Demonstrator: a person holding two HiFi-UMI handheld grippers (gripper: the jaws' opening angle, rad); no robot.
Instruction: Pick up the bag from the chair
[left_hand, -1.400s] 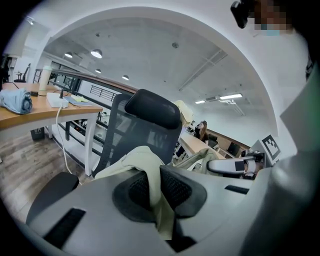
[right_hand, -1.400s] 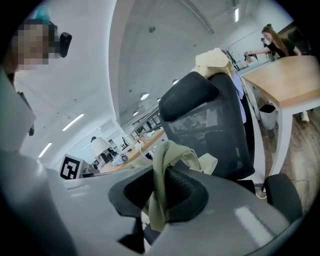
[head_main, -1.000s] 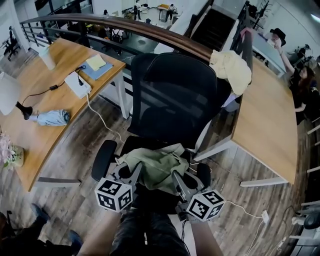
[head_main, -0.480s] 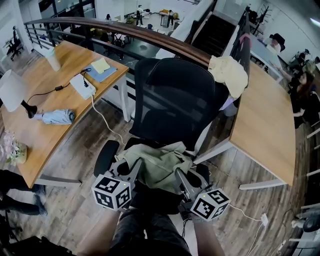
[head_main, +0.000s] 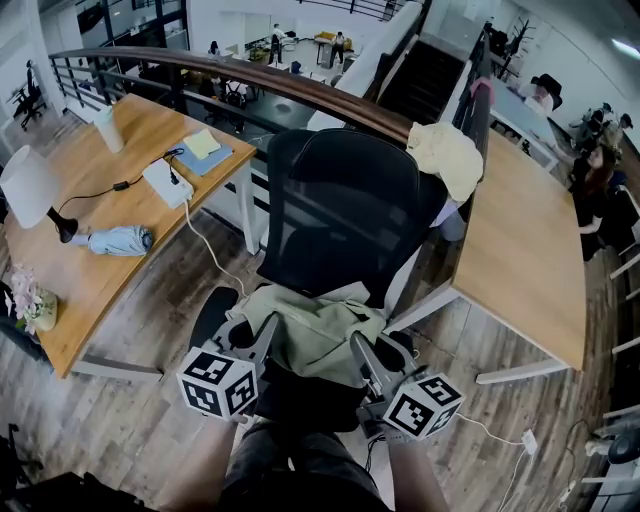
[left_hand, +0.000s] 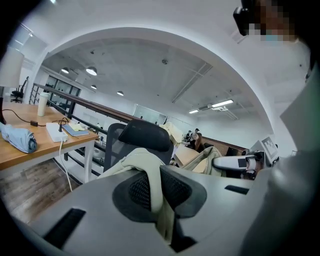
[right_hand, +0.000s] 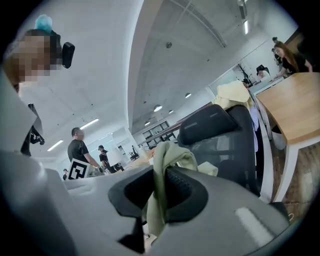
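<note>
Olive-green cloth bag (head_main: 318, 335) hangs pinched at both ends — my left gripper (head_main: 266, 335) has its jaws closed on a fold at the bag's 9 o'clock side. My right gripper (head_main: 358, 350) is clamped the same way at 3 o'clock, and each gripper view shows fabric squeezed between the pads. The grasp looks done. What I judge is left is the lift itself, since the bag's underside sits low over the black chair (head_main: 345, 205) and I cannot tell whether it has cleared the seat. Room is tight around the load: the backrest rises just beyond it at 12 o'clock, an armrest (head_main: 212, 312) stands close at 9 o'clock and another is near at 3 o'clock. Straight up and back toward 6 o'clock — toward my own legs — seems the freest way out. A wooden desk (head_main: 90, 230) lies well off at 10 o'clock and a second desk (head_main: 520, 250) at 2 o'clock, with bare plank floor (head_main: 150, 400) between.
</note>
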